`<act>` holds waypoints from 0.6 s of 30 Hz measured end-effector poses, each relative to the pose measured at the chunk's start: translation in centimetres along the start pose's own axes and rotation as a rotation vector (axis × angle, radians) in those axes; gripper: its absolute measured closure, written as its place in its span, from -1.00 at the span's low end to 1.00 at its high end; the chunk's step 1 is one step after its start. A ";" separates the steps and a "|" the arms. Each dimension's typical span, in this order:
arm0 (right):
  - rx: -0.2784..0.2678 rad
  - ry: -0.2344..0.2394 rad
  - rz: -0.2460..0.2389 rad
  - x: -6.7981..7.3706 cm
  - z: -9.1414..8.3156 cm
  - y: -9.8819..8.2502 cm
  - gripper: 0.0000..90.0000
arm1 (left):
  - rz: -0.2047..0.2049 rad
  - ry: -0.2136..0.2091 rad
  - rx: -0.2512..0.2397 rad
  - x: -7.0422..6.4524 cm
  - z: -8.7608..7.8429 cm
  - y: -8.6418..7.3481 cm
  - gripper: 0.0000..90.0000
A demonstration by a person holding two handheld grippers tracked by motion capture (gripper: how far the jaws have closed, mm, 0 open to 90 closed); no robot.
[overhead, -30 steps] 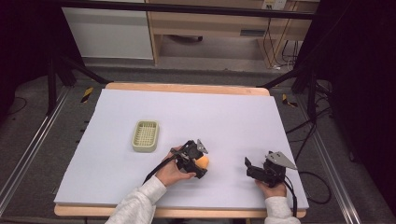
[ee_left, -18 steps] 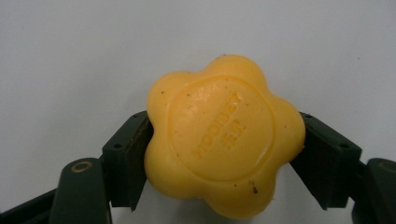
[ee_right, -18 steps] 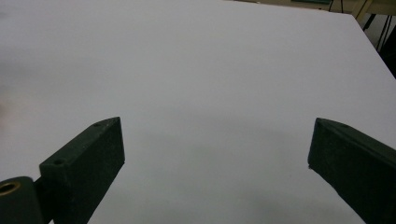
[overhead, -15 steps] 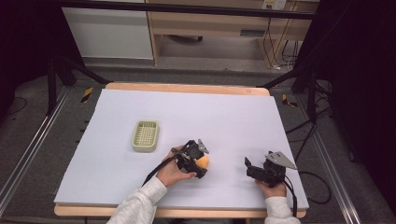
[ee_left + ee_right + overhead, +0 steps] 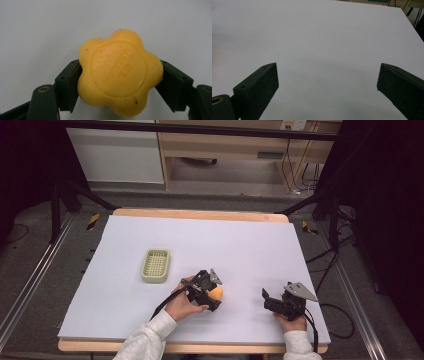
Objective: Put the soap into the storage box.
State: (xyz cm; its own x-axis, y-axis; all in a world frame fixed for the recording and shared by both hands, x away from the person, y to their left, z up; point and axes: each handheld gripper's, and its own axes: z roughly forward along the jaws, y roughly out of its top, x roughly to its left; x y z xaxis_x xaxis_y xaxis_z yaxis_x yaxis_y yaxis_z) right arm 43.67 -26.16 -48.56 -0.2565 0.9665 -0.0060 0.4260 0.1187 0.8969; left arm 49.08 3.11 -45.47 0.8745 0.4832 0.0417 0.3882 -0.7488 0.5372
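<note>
**Between the left jaws: a yellow flower-shaped soap bar**

Between the two black jaws of the left gripper (image 5: 120, 82) sits a yellow soap bar (image 5: 120, 72), lobed like a flower, with a raised round medallion and embossed lettering on the face turned to the left gripper view. Both jaw pads press on opposite lobes of the bar, at its 9 o'clock and 3 o'clock sides, so the tool is closed onto it. Small dark specks dot the soap's surface. Behind it lies plain white table covering.

In the high view the soap bar (image 5: 216, 293) shows as an orange-yellow spot at the tip of the left gripper (image 5: 212, 295), low over the white sheet near the table's front edge, a little toward 7 o'clock of its centre. The left hand (image 5: 182, 305) wraps the tool's body, a pale sleeve running off toward 7 o'clock, a dark cable looping beside it.

At about 10 o'clock from the soap, near but apart, rests a pale green soap dish (image 5: 156, 265) with a ribbed floor.

Well apart at 3 o'clock of the soap, the right gripper (image 5: 265, 296) is held by the right hand (image 5: 290, 322) close to the front edge, a grey three-cornered plate on top. In the right gripper view its jaws stand wide apart with nothing between them, only the white table (image 5: 324, 45).

The table (image 5: 200, 214) has a wooden rim around the sheet.
</note>
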 end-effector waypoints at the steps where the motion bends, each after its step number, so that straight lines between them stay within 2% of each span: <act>1: 0.000 0.000 0.000 0.0 0.0 0.0 -0.91 | 0.000 0.003 -0.004 0.0 -0.1 0.0 -0.41; 6: 0.003 -0.001 0.004 0.0 0.0 0.0 -0.91 | -0.010 0.005 -0.026 0.3 -0.8 -0.1 -0.41; 18: 0.005 0.000 0.002 0.0 0.1 0.0 -0.91 | -0.016 0.016 -0.041 0.9 -2.6 -0.4 -0.41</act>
State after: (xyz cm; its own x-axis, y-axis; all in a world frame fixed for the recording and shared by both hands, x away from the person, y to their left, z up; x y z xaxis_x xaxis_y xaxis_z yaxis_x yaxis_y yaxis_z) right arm 43.74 -26.19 -48.57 -0.2556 0.9668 -0.0046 0.4304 0.1181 0.8949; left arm 48.94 4.96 -43.47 0.8633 0.5025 0.0462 0.3895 -0.7218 0.5721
